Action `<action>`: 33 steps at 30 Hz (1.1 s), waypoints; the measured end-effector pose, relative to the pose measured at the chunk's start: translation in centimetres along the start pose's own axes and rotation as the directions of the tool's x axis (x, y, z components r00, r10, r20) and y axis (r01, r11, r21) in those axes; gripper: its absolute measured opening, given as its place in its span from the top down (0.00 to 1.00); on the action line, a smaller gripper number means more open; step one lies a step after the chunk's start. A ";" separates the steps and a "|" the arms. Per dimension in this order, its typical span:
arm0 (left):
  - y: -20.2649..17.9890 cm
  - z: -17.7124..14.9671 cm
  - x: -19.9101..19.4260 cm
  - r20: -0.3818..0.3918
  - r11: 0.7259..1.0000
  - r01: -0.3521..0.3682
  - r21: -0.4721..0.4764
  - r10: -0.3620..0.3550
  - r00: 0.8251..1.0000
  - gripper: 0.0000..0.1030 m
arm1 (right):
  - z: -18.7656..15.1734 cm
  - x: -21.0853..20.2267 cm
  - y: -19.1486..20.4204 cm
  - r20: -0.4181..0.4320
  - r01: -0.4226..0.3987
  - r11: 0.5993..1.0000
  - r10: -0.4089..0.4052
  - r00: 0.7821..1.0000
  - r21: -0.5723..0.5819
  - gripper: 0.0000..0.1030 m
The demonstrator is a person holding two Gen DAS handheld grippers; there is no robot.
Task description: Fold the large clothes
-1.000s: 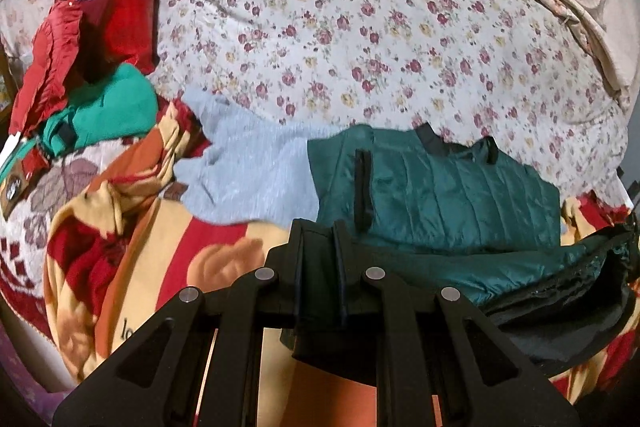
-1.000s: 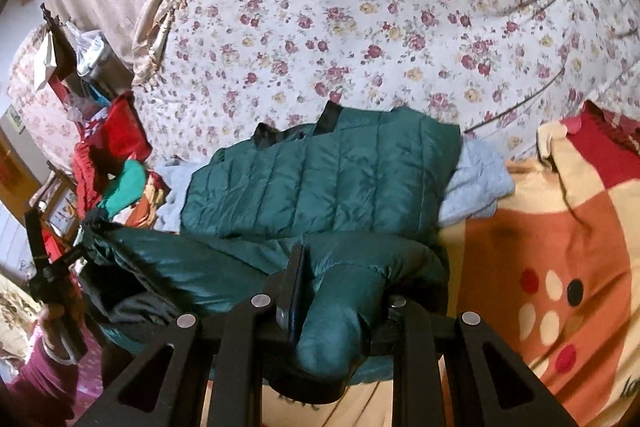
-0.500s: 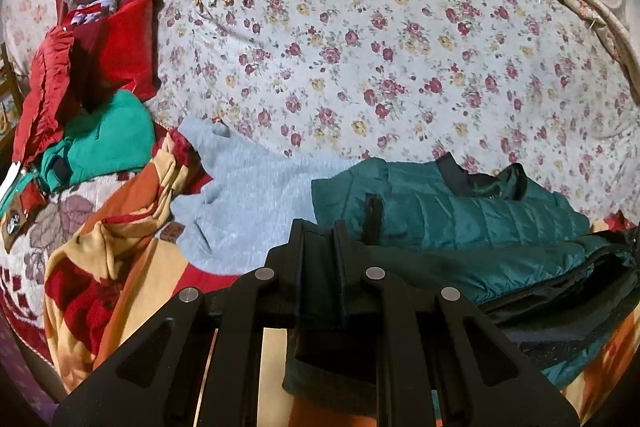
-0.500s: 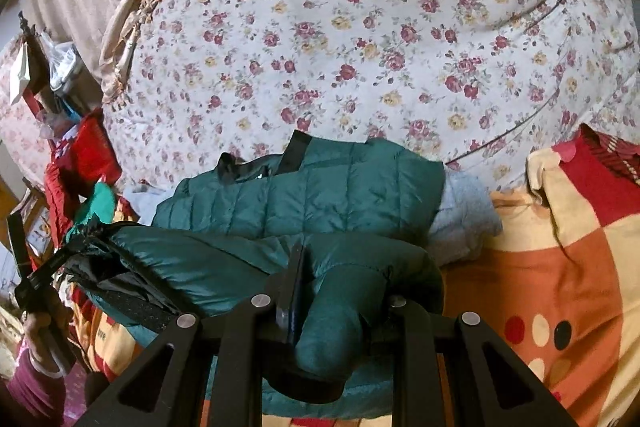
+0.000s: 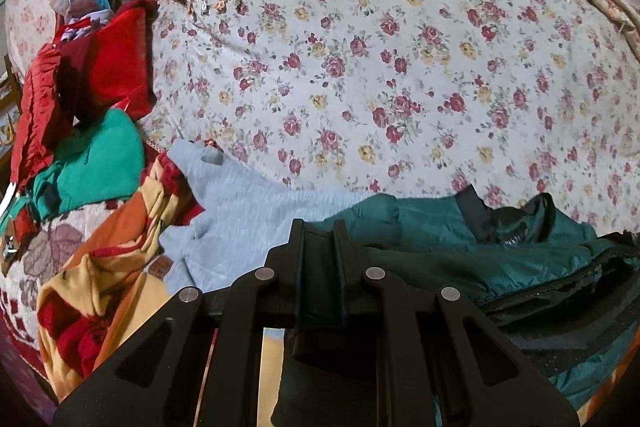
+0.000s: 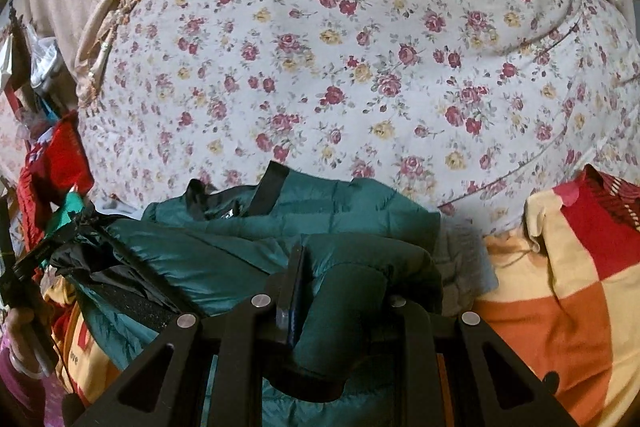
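On the bed (image 5: 400,75), gripped the green puffer jacket (image 5: 432,227) at two spots along its near edge. Clamped the left gripper (image 5: 319,239) to its narrowest on a thin flap of dark-green fabric, leaving no gap beside the cloth. Closed the right gripper (image 6: 344,279) on a thicker, puffy roll of the same jacket (image 6: 340,203), and so stood a little wider, one finger hidden behind the padding. Took hold at two separated points, probably to carry the edge as a straight line and not as a sagging bunch.

Held the near half raised and doubled toward the collar half, with black lining showing along the lifted edge on the left-gripper side. Left the collar half flat, resting partly on a grey sweater (image 5: 248,219) and just touching the floral cover of the bed beyond. Seemingly used the sweater and the patterned blanket (image 6: 560,287) merely as the surface underneath, not as part of this fold.

Pointed both grippers downward and toward the collar, fitting a fold partway made: edge up, not yet laid down. Judged slippery shell and springy fill likely to push the fold open on release, hence the firm pinch. Saw a pile of red (image 5: 108,67) and green clothes (image 5: 100,155) well apart at the bedside, and a hand (image 6: 24,327) around the left gripper's handle.
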State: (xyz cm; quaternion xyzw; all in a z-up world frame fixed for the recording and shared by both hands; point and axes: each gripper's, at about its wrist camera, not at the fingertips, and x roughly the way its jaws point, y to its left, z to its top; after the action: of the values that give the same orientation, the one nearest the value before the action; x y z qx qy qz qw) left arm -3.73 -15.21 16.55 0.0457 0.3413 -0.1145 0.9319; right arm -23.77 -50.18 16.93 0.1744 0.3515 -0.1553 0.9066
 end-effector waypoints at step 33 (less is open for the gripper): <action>0.1 -2.7 4.5 -0.069 0.979 0.154 -0.131 -0.164 0.984 0.37 | 2.4 11.4 -1.5 -0.020 0.051 0.986 -0.049 0.999 0.161 0.61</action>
State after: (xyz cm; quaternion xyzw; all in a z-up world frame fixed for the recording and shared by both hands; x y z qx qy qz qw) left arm -2.11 -15.52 11.61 -0.0358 0.3873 -0.1649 0.9064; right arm -14.94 -54.38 10.35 0.2395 0.3492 -0.2045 0.8825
